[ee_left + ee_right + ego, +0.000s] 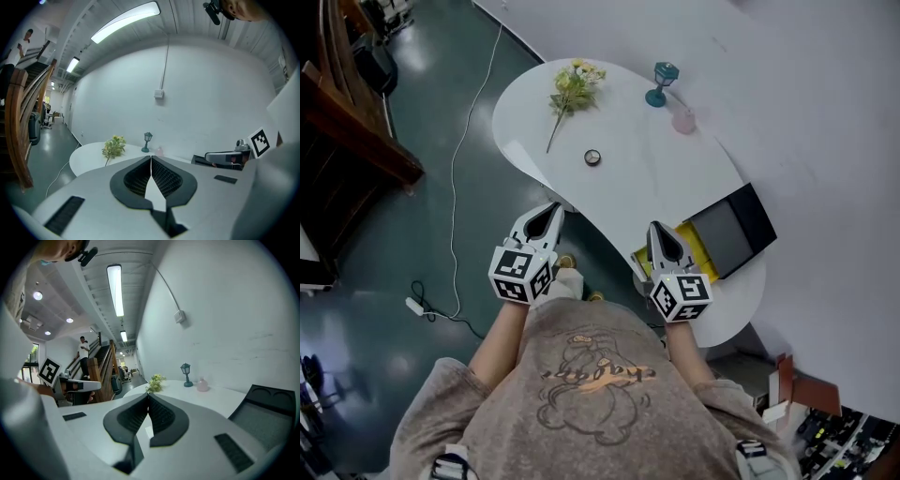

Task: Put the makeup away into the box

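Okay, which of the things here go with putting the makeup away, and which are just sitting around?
For the job: open box, small round case, perhaps the pink bottle; left tongs and right tongs, both shut and empty.
Just lying about: flower sprig, teal lantern ornament, floor cable.

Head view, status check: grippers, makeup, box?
Left gripper shut, empty; right gripper shut, empty. Round compact lying on table, not held. Box open by right gripper. Bare tabletop between compact and box.
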### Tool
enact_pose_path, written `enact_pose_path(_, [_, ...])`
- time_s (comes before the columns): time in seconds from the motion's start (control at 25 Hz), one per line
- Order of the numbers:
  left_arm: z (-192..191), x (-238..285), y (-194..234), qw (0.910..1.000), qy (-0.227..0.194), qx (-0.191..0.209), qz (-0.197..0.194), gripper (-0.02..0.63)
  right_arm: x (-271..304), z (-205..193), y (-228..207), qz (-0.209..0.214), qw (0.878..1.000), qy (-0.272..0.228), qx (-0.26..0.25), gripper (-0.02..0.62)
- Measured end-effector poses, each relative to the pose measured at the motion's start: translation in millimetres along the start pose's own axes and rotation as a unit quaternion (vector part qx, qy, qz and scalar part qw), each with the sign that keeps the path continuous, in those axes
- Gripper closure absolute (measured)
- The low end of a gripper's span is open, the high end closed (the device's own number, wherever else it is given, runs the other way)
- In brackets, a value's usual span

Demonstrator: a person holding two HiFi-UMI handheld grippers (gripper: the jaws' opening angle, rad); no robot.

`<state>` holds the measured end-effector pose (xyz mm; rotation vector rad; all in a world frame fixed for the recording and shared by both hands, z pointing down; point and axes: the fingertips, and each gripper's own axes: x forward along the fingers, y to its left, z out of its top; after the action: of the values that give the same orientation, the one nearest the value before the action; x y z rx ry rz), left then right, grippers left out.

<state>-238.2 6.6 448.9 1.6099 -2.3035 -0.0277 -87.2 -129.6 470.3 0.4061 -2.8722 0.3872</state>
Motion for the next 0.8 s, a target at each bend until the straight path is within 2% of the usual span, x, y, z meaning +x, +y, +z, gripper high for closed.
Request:
enact_pose_path(0.4, [18,37,23,0.9994,0.007,0.004,-0.035,0.583,32,11,-7,-0.032,0.999,-0.005,0.007,0.592])
enact_pose_path(0.8, [25,76,32,0.9966,0.024,0.029,-0.074,0.583,56,19,-14,-0.063,0.998,-0.011,0.012,0.592])
